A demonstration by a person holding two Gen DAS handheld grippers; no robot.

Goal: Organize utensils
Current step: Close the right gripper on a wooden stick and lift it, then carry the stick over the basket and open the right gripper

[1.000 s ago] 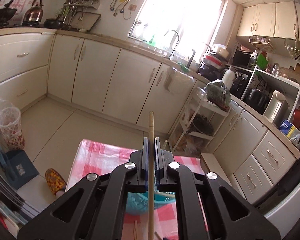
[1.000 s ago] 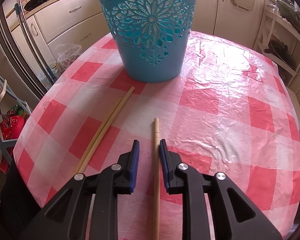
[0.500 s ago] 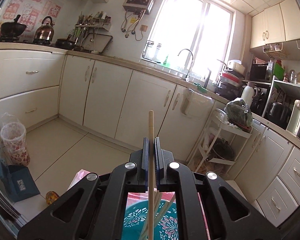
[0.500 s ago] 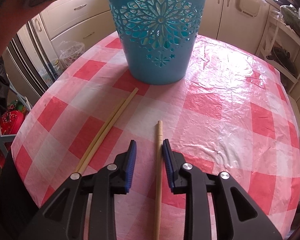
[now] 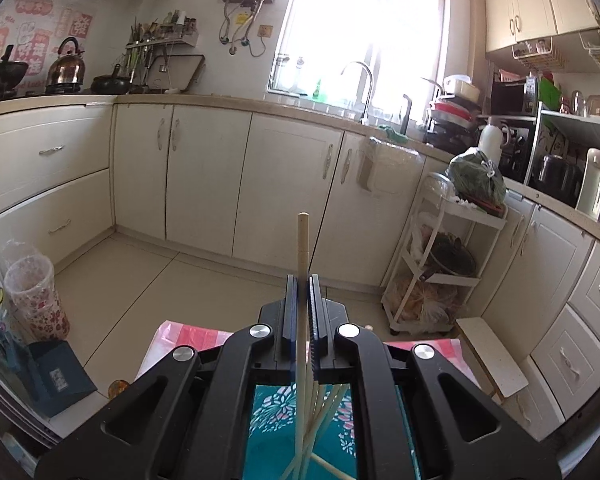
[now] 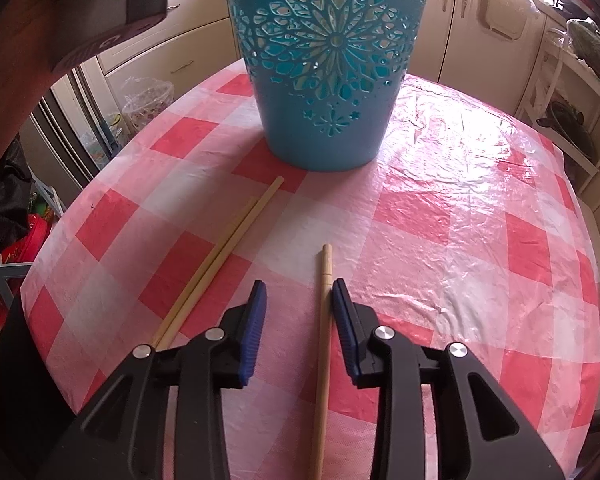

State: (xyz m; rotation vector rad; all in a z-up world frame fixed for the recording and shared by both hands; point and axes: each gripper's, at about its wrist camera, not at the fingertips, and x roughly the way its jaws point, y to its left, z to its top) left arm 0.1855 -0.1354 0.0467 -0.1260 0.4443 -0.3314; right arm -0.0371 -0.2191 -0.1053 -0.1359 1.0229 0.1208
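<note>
Left wrist view: left gripper (image 5: 303,312), black frame with blue pads, clamped tight on one pale wooden chopstick (image 5: 302,252); stick held upright, lower end hanging over the mouth of the teal perforated plastic basket (image 5: 268,432), judged ready for dropping in. Inside the basket: several pale chopsticks (image 5: 328,408) leaning together, at least four, exact count not legible.

Right wrist view: right gripper (image 6: 298,320), same make, jaws partly apart and just been opening, straddling a single pale wooden chopstick (image 6: 324,320) lying flat on the table; right pad just beside or touching the stick, left pad well clear, so nothing gripped. Placement judged a line-up for the next pickup. To the left: pair of pale wooden chopsticks (image 6: 224,252), two, lying side by side and touching, tips pointing toward the basket base. Basket, one, standing upright on the pink-and-white checked plastic tablecloth (image 6: 460,220).

Count outside the basket: three on cloth, one in the air.
</note>
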